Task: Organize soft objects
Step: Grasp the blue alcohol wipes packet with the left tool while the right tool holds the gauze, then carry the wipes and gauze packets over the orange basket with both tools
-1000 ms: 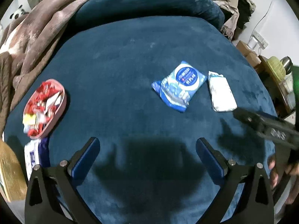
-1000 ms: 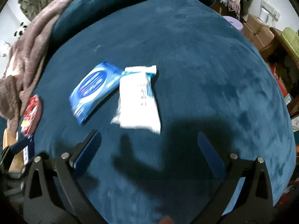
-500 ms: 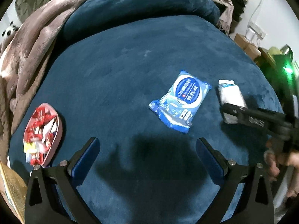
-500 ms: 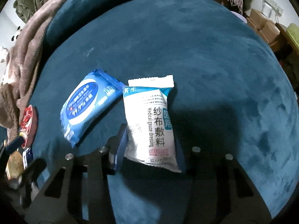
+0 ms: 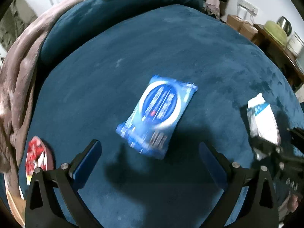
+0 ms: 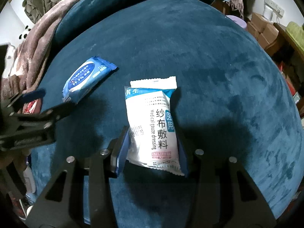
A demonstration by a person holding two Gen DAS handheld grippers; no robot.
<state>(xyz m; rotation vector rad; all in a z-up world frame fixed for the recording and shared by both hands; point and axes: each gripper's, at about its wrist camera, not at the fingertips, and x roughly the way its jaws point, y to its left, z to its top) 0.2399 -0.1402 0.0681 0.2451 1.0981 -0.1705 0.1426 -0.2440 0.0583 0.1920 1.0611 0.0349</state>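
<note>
Two packs on the blue cushion: white gauze pack at frame centre, clamped in the right hand-held gripper; blue wipes pack mid-frame, just ahead of the left hand-held gripper, jaws spread wide, nothing held.

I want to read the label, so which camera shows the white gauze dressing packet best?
The right wrist view: the gauze dressing packet sits centred and sharp, label readable. The left wrist view shows it small, blurred, at the right edge.
</note>
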